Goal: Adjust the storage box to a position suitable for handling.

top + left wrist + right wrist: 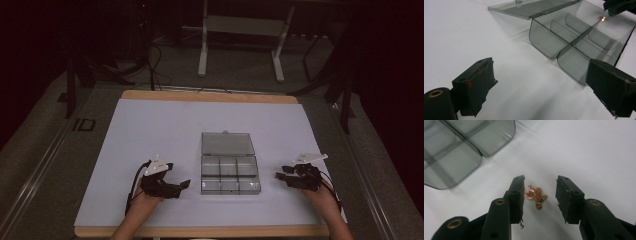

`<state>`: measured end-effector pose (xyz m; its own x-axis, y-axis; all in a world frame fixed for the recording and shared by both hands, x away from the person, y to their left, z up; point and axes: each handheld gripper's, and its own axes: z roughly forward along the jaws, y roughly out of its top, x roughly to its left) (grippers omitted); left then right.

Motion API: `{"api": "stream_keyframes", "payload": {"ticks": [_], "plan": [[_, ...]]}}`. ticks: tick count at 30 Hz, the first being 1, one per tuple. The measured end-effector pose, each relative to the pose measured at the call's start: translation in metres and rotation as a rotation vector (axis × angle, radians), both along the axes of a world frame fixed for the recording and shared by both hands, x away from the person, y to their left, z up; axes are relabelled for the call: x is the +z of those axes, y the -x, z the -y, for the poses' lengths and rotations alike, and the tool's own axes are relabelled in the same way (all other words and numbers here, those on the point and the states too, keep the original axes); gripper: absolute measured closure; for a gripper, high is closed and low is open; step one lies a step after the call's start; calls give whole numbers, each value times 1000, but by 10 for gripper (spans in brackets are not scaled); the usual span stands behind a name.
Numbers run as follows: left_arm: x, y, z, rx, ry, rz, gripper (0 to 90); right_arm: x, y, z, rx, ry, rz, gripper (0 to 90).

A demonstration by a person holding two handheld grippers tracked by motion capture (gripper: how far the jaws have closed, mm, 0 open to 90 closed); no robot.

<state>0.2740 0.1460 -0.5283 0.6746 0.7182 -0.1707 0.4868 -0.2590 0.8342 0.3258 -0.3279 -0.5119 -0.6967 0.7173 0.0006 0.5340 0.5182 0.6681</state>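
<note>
Probably lab: dark room, white-topped table (150,125), metal stand (240,30).

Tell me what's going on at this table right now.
A person sits at a white table with a tool in each hand. A clear compartment box lies between them, its lid flipped open and flat. The right tool is open, its jaws either side of a small heap of gold chain on the table beside the box, not yet gripping it. The left tool is open too, holding nothing, pointed toward the box.
</note>
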Motion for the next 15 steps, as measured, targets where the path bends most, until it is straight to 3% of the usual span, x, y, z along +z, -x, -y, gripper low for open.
{"api": "stream_keyframes", "payload": {"ticks": [1, 4, 9, 15], "plan": [[0, 1, -1, 2, -2, 5, 93, -5, -2, 0, -4, 18, -6, 603], [-2, 3, -4, 19, 21, 7, 93, -8, -3, 0, -3, 20, -11, 618], [-6, 2, -5, 27, 22, 1, 93, -11, -8, -4, 13, 24, -21, 647], [-8, 2, -5, 30, 26, 7, 93, -12, -11, -1, 19, -23, -62, 758]]}}
